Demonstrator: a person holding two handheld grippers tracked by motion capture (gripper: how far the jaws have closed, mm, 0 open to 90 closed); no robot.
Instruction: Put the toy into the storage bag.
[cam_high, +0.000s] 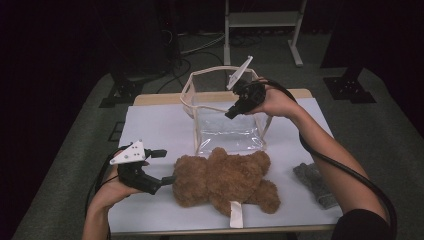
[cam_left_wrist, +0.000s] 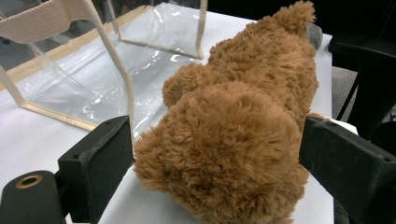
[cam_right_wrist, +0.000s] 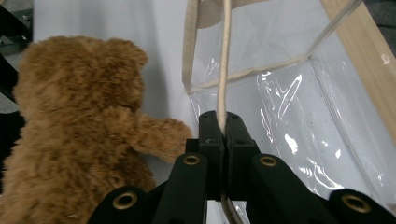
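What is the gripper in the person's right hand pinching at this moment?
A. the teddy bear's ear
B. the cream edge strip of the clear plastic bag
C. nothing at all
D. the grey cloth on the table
B: in the right gripper view, the right gripper has its jaws shut on the cream edge strip of the clear plastic bag, beside the teddy bear.

The surface (cam_high: 150, 125) was covered in white, with a wooden edge along its far side. A brown teddy bear (cam_high: 225, 180) lay near the front, a clear bag (cam_high: 225, 132) stood just behind it, and a grey cloth (cam_high: 315, 182) lay at the right.
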